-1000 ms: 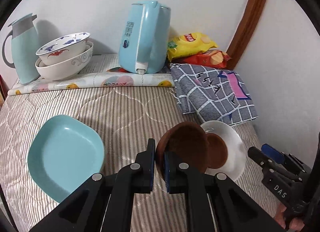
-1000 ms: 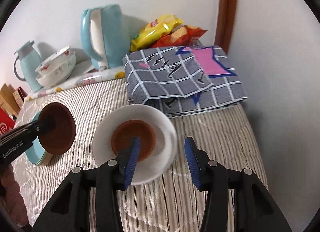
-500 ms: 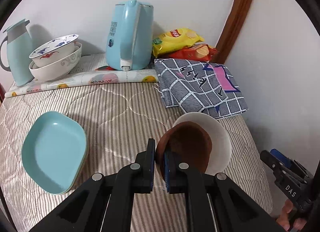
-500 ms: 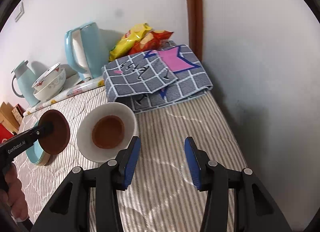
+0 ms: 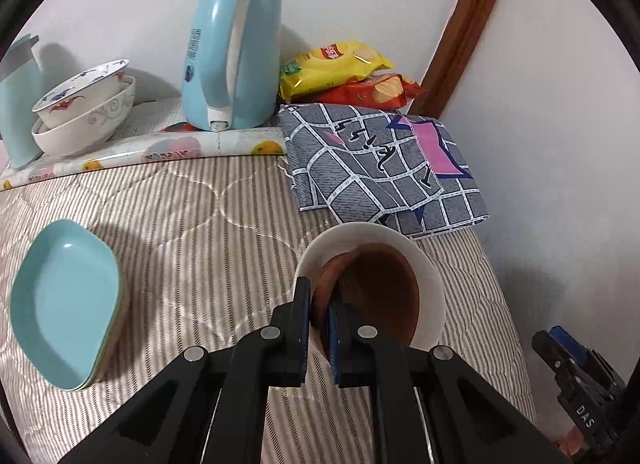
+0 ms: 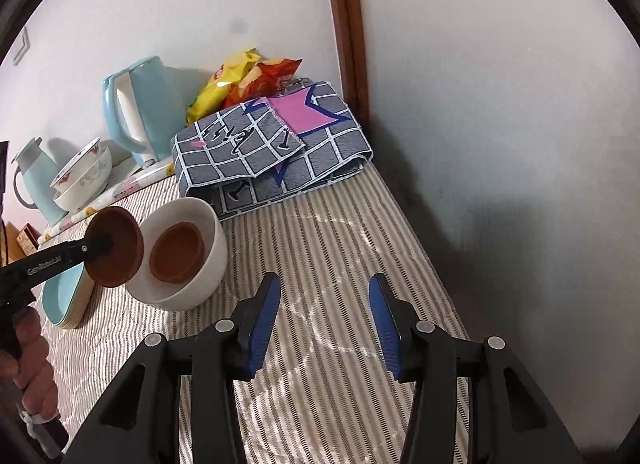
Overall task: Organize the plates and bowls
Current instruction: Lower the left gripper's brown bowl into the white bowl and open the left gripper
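Brown saucer (image 6: 114,252) clamped by the rim in your left gripper (image 5: 318,322) hangs tilted beside the white bowl (image 6: 208,268), whose second brown saucer (image 6: 176,252) only your right view shows, teal plates (image 5: 64,304) lie left, and your right gripper (image 6: 324,324) gapes empty.

Left wrist view close above the white bowl (image 5: 430,264), facing the wall, right wrist view farther back, both sharing the kettle (image 6: 140,112).
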`<state>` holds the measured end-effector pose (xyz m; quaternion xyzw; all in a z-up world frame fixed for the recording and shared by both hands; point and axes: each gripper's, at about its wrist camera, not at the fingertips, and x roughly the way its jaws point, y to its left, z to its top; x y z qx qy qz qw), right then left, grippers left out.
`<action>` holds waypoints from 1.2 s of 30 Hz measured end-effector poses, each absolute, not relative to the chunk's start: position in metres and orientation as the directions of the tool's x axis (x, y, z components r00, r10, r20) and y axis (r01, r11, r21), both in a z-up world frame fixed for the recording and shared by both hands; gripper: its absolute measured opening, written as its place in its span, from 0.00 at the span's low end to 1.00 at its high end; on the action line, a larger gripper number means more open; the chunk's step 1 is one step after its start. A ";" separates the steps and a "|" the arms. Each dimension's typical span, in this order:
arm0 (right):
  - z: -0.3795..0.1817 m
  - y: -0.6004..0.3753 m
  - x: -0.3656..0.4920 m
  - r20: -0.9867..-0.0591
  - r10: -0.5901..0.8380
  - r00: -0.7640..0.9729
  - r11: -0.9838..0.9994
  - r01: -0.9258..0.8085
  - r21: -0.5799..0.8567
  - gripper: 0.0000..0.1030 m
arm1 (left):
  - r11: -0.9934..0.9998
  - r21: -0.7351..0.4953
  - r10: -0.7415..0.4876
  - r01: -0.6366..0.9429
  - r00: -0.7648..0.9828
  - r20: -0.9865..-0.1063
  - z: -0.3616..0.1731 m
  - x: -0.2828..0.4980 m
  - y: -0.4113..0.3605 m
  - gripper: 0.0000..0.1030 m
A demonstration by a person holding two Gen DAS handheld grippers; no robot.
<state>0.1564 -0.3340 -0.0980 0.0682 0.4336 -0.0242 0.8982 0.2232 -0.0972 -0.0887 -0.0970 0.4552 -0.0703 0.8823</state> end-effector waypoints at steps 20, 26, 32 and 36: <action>-0.111 -0.331 0.159 -0.797 0.013 0.604 0.992 0.093 0.087 0.45 | 0.972 -0.226 -0.224 0.063 0.539 -0.812 -0.116 0.251 -0.119 0.08; -0.114 -0.331 0.160 -0.803 0.013 0.596 0.990 0.106 0.095 0.45 | 0.967 -0.243 -0.243 0.069 0.528 -0.814 -0.120 0.256 -0.119 0.08; -0.117 -0.328 0.161 -0.809 0.015 0.587 0.990 0.103 0.093 0.45 | 0.948 -0.311 -0.301 0.067 0.500 -0.812 -0.126 0.261 -0.111 0.09; -0.118 -0.325 0.163 -0.814 0.017 0.581 0.991 0.097 0.090 0.45 | 0.936 -0.346 -0.332 0.062 0.484 -0.810 -0.128 0.262 -0.107 0.12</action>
